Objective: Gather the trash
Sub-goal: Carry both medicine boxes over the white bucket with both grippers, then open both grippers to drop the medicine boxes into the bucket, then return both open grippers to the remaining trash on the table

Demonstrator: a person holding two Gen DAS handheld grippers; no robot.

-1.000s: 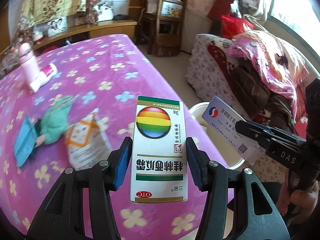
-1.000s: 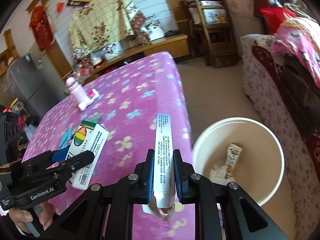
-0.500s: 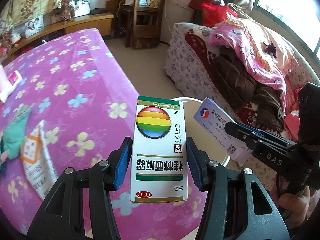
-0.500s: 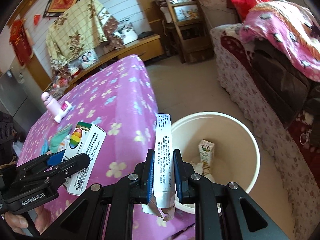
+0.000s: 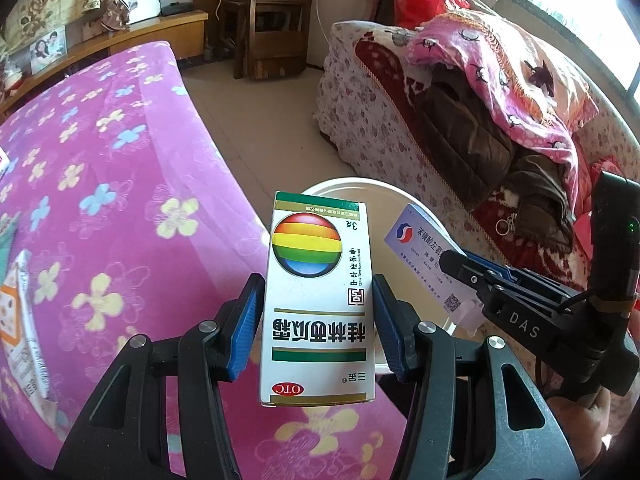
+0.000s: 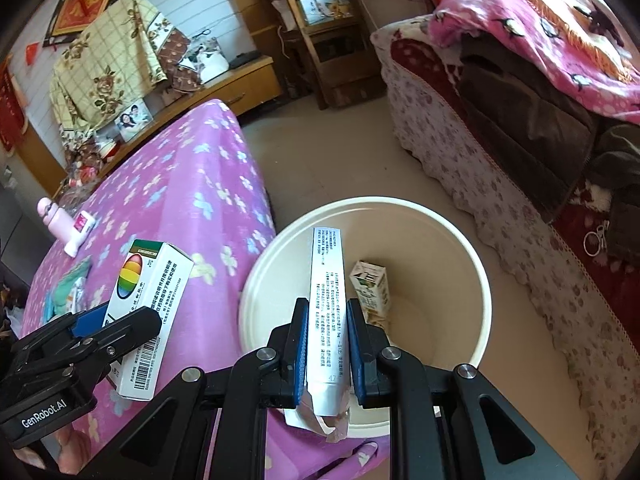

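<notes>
The left tongs (image 5: 316, 332) are closed to the width of a white cardboard medicine box with a rainbow-striped ball printed on it (image 5: 318, 304), their blue pads pressed against its two long sides. The box stands upright between the pads, its print upside down to the camera, held in the air over the near edge of the worktop covered in a purple cloth with a flower pattern (image 5: 120, 184). To the left of these tongs, an opened white-and-orange paper packet (image 5: 20, 328) lies flat on the cloth.

The right tongs (image 6: 327, 346) are drawn almost together on a flat, narrow white box printed with fine blue text (image 6: 326, 308), gripped edge-on so that its thin side faces the camera; its torn lower end hangs below the pads. Seen from the left wrist, the same box (image 5: 428, 256) shows a pale blue face with a red-and-blue logo, just to the right of the left tongs.

Just beyond and below the right tongs stands a round cream plastic bin (image 6: 476, 280) on the floor, beside the corner of the worktop. The narrow box is held above its near rim. Inside the bin, a small green-and-white carton (image 6: 370, 286) leans against the wall.

Farther off, left of the right tongs, a pink bottle (image 6: 54, 220) rests on the cloth.
</notes>
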